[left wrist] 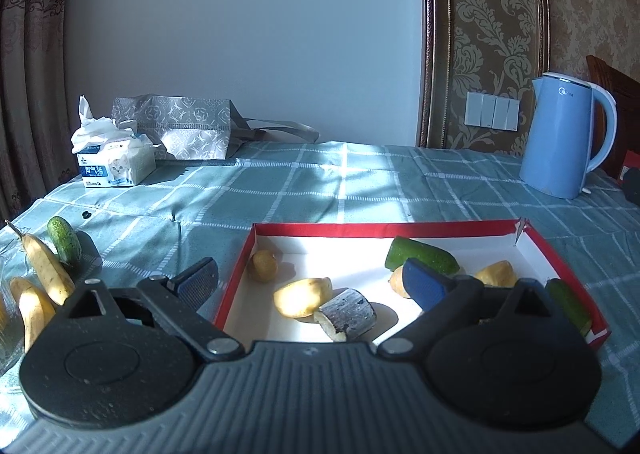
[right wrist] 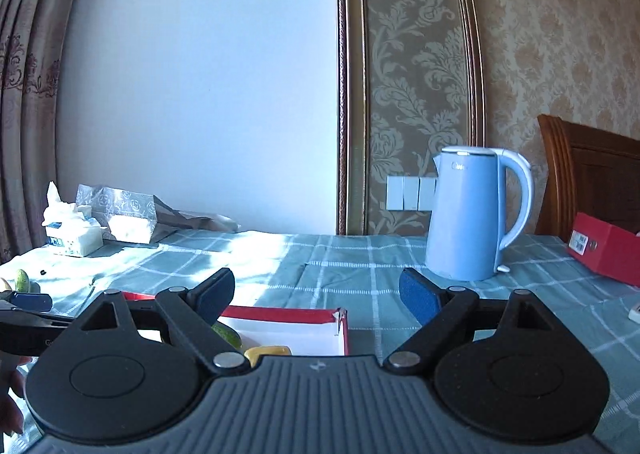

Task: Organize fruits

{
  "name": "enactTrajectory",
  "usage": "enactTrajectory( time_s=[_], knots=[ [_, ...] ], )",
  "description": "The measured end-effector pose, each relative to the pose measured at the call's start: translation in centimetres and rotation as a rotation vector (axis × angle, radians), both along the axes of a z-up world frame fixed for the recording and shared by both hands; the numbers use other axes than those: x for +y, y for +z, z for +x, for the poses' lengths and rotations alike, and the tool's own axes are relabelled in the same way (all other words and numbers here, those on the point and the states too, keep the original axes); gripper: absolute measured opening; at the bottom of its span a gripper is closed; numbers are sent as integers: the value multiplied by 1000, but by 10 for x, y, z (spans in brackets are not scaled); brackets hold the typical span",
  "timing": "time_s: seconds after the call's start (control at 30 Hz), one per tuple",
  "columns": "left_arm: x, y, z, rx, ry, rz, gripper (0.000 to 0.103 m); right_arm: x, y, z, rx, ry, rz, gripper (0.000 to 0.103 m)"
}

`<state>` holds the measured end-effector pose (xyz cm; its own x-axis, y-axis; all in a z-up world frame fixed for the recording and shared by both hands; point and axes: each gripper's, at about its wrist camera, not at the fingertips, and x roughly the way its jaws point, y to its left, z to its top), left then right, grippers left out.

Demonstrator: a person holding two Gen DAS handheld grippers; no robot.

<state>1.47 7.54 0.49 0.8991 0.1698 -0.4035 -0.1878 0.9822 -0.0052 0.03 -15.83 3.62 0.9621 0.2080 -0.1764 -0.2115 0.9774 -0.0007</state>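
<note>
A red-rimmed white box [left wrist: 360,229] holds a small round yellow fruit [left wrist: 264,265], a yellow chunk [left wrist: 302,296], a grey-skinned chunk [left wrist: 348,314], two green cucumber pieces [left wrist: 422,260] [left wrist: 568,306] and another yellow piece [left wrist: 496,274]. My left gripper [left wrist: 311,286] hovers open over the box's near left side, with nothing between its fingers. Two bananas [left wrist: 44,266] and a cucumber [left wrist: 64,240] lie on the cloth to the left of the box. My right gripper [right wrist: 317,300] is open and empty, raised over the box's far right corner [right wrist: 280,314] and pointing towards the kettle.
A blue kettle [right wrist: 468,214] stands at the back right, with a red carton [right wrist: 604,246] and a wooden chair beyond it. At the back left sit a tissue pack [left wrist: 116,166] and a patterned bag [left wrist: 180,122]. A hand [right wrist: 12,394] shows at the lower left of the right wrist view.
</note>
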Motion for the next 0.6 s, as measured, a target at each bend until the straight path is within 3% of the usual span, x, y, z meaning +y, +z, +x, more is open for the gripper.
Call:
enactTrajectory(
  time_s=[0.17, 0.6],
  knots=[
    [-10, 5, -6, -22, -7, -9, 99, 24, -8, 3, 43, 15, -26, 90],
    [-17, 4, -21, -43, 13, -38, 103, 29, -20, 20, 125, -51, -31, 90]
  ],
)
